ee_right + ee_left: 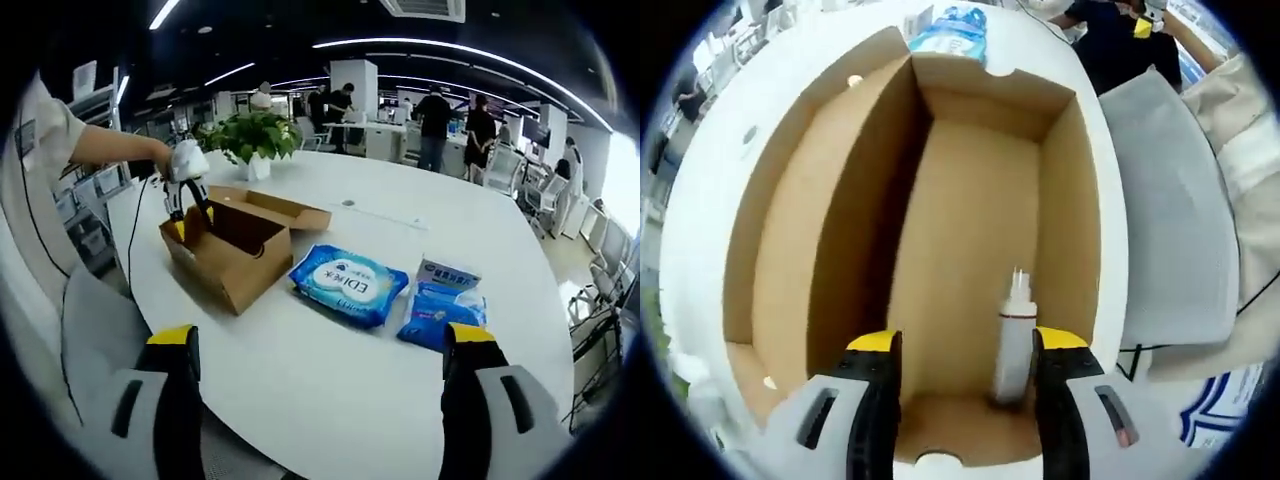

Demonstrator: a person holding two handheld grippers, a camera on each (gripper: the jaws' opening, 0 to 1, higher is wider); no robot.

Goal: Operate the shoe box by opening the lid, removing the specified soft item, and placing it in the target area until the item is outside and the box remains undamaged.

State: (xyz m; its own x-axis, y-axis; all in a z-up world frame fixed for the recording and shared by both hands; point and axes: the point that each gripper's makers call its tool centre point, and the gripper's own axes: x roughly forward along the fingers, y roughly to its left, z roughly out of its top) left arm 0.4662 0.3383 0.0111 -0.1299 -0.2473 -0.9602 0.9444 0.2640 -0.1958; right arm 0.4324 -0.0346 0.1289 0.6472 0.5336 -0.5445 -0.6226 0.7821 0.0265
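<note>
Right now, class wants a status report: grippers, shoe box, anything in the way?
Left gripper open, down inside open shoe box, beside white bottle. Right gripper open, above table. Blue wipes pack outside box.

A wide white desk [400, 330] with a rounded edge stands in an open office. The ceiling [300, 30] is dark, crossed by long strip lights [440, 45]. A potted plant [250, 135] sits at the desk's far end. Grey chairs [1170, 210] stand just beside the desk. People [435, 120] stand near desks further back, beside a white pillar [362, 85]. Daylight comes in at the right.
</note>
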